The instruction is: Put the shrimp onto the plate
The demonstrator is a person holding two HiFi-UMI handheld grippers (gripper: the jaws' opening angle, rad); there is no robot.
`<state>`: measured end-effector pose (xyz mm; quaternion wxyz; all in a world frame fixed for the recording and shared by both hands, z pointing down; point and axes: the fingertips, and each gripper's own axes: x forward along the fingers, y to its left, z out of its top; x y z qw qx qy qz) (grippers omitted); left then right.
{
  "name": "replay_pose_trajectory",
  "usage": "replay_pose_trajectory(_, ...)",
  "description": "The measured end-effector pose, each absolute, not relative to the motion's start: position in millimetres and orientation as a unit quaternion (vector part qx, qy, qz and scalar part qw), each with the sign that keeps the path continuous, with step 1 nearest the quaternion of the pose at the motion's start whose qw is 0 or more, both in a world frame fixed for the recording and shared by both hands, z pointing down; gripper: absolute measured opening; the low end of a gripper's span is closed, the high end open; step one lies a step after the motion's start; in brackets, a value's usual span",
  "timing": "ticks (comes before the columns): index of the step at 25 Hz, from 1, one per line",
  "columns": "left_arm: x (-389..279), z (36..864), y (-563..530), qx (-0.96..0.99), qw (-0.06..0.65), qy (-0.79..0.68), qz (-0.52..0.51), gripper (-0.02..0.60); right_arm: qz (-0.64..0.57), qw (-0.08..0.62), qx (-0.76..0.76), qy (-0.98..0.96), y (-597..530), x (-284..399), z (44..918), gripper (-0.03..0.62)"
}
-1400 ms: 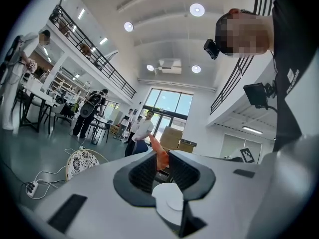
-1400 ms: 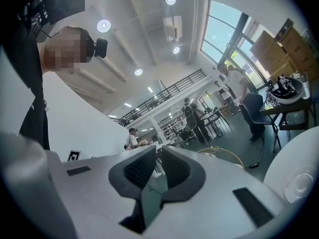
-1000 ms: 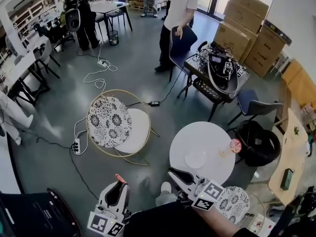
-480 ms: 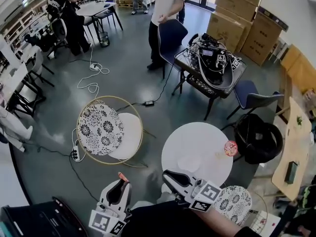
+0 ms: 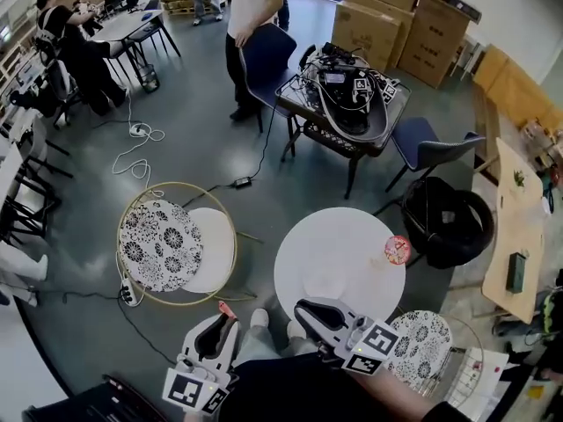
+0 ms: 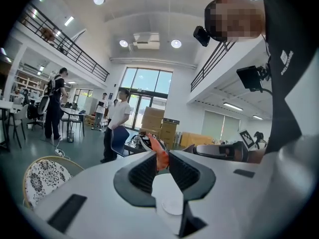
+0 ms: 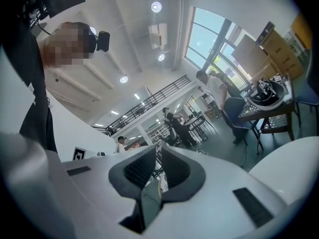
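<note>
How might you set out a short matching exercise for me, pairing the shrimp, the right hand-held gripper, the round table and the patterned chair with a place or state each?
Things:
1. shrimp
2. right hand-held gripper
3. round table
4. patterned chair

Places or states:
A. on the grey floor, left in the head view, ringed by a gold frame
B. pinched between the jaws of the left hand-held gripper
C. nothing between its jaws
D. white top with a small pink round thing near its right edge

Pairs: 1-B, 2-C, 3-D, 4-A
</note>
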<state>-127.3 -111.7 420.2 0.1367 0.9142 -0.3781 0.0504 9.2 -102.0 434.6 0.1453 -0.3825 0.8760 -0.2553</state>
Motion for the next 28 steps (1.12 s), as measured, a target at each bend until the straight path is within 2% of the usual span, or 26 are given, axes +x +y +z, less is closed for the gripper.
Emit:
replay_pose_trajectory(15,-81.0,448.0,-158.1,0.962,0.142,-0.206,0.106,0.078,-0.243,0.161,-0.528,0.798,-106.9,45.3,442.1,0.046)
replay_pose_trajectory(28,3.4,497.4,-151.9,0.977,0.136,-0.027,0.163,0.08,-0.218,0.148,-0.676,0.688,-47.4,104.7,444.2,0.046)
